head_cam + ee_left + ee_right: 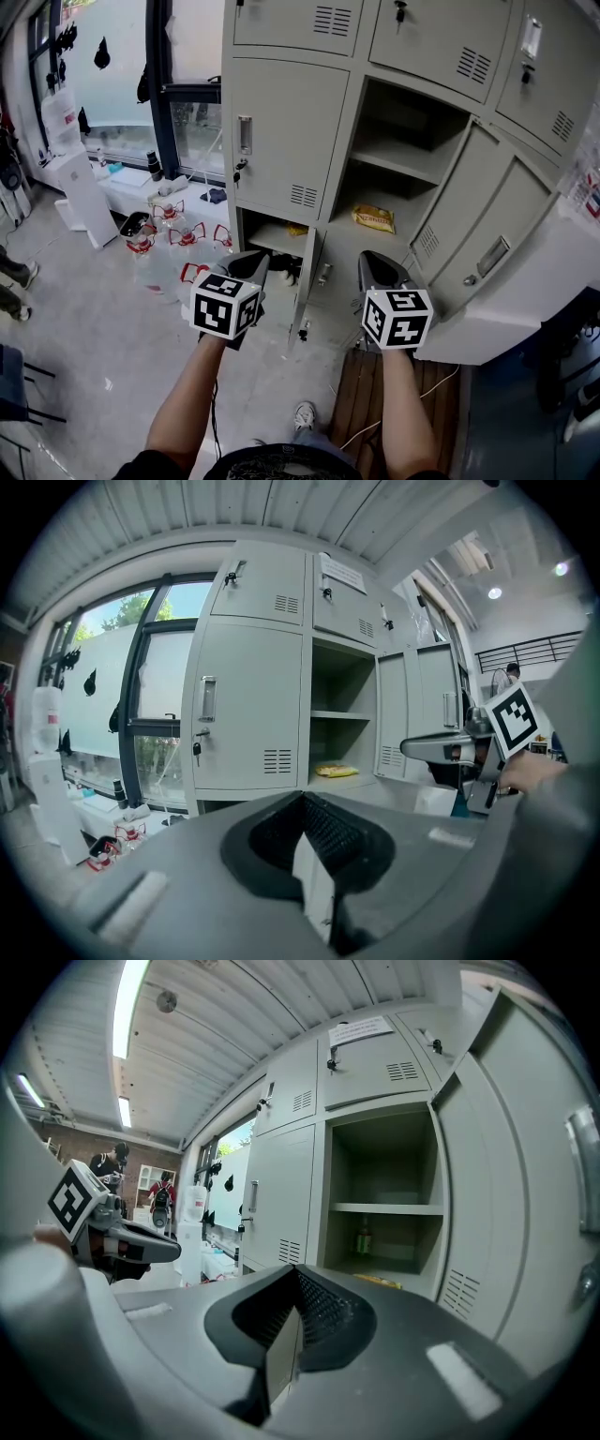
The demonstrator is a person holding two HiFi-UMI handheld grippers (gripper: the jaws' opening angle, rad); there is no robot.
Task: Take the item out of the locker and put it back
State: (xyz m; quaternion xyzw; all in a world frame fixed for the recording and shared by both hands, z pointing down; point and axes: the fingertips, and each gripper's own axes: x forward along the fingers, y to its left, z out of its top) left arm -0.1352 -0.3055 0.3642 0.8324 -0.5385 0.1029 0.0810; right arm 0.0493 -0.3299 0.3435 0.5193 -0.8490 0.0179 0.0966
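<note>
The yellow packet (373, 218) lies flat on the floor of the open locker compartment (412, 122), near its front edge. Its long axis runs across the opening, from side to side. From the right gripper (373, 262) it lies straight ahead and a little higher, well apart. The right gripper's own view shows it low in the compartment (380, 1282), just past the fingertips' line. The left gripper (255, 261) is off to the side, facing the closed door (286, 141) next to the opening, so it sees the packet ahead and to its right (336, 770). The right hand is therefore the nearer and better lined up for a reach. A small bottle (364, 1238) stands at the back of the same compartment. Which of the two is the item meant cannot be settled, though the packet is the easier to reach. The compartment's own door (439, 230) is swung out to the right and leaves the approach free. Both forearms are stretched forward side by side, with the grippers roughly level and aimed at the lockers. The right fingers (323, 1312) are pressed together with nothing between them, and the left fingers (328, 832) are likewise closed and empty. The right ones would probably have to part before they reach the packet, then take it across its short side.
</note>
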